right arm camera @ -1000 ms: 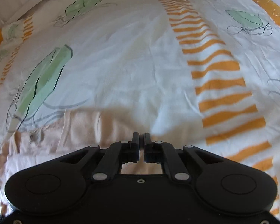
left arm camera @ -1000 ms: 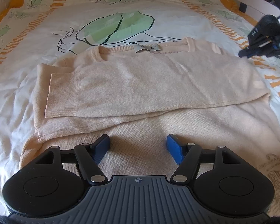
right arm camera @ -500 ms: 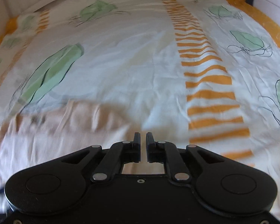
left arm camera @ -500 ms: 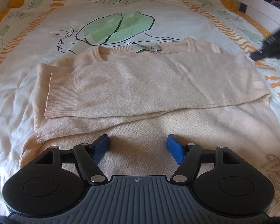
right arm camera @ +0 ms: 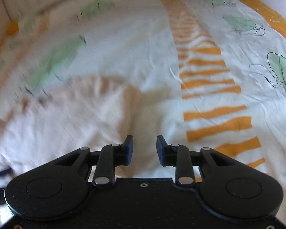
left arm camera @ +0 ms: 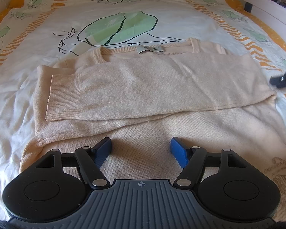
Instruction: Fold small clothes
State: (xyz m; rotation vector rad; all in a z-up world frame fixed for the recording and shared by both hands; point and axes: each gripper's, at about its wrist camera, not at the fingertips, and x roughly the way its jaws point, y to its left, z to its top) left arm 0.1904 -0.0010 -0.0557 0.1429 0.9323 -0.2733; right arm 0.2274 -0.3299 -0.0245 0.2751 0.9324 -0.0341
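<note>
Now reaching for the sweater point(left arm camera: 152, 84) edge, right gripper point(right arm camera: 144, 148) jaws just parting around nothing, left gripper point(left arm camera: 141, 150) wide and empty, taking both layers together.

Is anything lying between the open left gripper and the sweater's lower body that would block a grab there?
Nothing visible does. The left gripper hangs open directly over the bare knit of the sweater; the folded sleeve lies beyond its fingertips, and the right gripper is off by the sweater's right edge.
</note>
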